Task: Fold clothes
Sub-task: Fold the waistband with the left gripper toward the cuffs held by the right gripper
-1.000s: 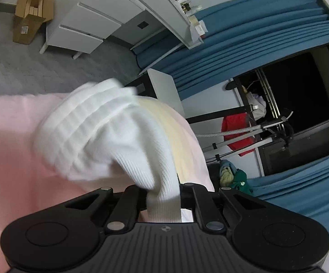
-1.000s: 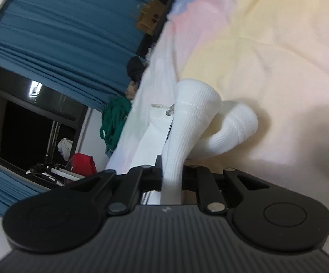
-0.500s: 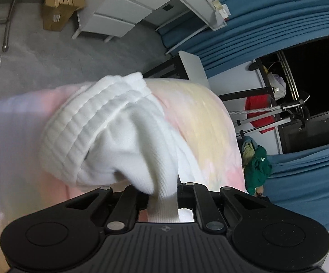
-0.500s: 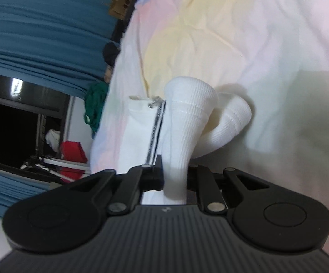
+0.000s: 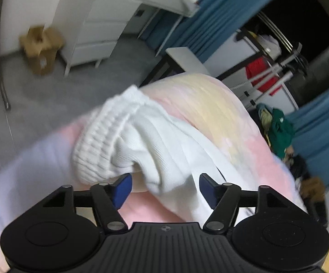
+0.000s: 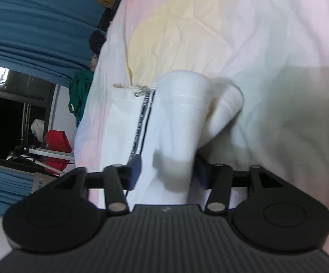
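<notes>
A white ribbed sock (image 5: 128,141) lies bunched on a pastel pink and yellow sheet (image 5: 210,104). My left gripper (image 5: 164,187) is open, its blue pads either side of the sock's lower end. In the right wrist view the sock (image 6: 182,113) stands folded over itself beside a white garment with a black and white stripe (image 6: 123,122). My right gripper (image 6: 168,170) is open, the sock's end loose between the jaws.
A white drawer unit (image 5: 100,34) and a cardboard box (image 5: 41,50) stand on the grey floor. Blue curtains (image 5: 223,16), a clothes rack with a red garment (image 5: 262,72) and a green clothes pile (image 5: 278,129) are past the bed's edge.
Both grippers were shut on the sock's ends and have now opened. The sock has dropped onto the sheet.
</notes>
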Motion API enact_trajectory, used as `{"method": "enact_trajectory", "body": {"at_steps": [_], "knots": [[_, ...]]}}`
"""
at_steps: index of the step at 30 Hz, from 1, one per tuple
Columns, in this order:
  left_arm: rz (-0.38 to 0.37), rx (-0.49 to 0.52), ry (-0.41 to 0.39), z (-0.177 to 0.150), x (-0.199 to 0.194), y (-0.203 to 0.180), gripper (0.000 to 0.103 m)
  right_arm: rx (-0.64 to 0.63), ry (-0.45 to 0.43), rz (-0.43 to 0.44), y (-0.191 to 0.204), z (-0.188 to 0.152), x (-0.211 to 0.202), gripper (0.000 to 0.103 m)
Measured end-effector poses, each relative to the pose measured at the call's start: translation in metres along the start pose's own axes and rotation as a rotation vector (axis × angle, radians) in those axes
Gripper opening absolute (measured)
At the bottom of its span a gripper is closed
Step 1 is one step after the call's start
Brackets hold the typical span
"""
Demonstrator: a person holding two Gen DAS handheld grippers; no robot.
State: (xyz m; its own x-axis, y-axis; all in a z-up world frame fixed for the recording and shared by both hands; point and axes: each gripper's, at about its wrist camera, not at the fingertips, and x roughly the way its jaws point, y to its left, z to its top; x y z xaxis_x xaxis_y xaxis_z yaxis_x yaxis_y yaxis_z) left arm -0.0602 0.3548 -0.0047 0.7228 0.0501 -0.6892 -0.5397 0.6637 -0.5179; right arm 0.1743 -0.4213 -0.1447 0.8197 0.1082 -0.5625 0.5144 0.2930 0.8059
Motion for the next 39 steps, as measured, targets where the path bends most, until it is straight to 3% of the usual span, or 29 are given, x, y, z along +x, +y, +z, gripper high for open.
{"method": "enact_trajectory", "body": {"at_steps": [4, 8, 20, 23, 28, 32, 39], "knots": [[0.029, 0.134, -0.090, -0.003, -0.027, -0.026, 0.079, 0.004, -0.014, 0.021, -0.002, 0.003, 0.008, 0.059], [0.011, 0.243, -0.133, -0.013, -0.031, -0.068, 0.080, 0.060, -0.030, 0.074, -0.012, 0.007, 0.015, 0.059], [-0.047, 0.552, -0.082, -0.107, 0.050, -0.230, 0.080, -0.045, 0.004, 0.144, -0.004, 0.014, 0.030, 0.061], [-0.041, 0.597, -0.064, -0.132, 0.083, -0.254, 0.080, -0.093, -0.012, 0.207, 0.002, 0.014, 0.025, 0.061], [0.022, 0.687, -0.021, -0.171, 0.136, -0.269, 0.080, -0.138, -0.030, 0.300, 0.010, 0.016, 0.018, 0.061], [0.077, 0.748, -0.009, -0.190, 0.157, -0.260, 0.080, -0.152, -0.007, 0.254, 0.008, 0.022, 0.023, 0.061], [0.098, 0.801, -0.018, -0.199, 0.167, -0.253, 0.082, -0.202, 0.000, 0.185, 0.015, 0.018, 0.028, 0.054]]}}
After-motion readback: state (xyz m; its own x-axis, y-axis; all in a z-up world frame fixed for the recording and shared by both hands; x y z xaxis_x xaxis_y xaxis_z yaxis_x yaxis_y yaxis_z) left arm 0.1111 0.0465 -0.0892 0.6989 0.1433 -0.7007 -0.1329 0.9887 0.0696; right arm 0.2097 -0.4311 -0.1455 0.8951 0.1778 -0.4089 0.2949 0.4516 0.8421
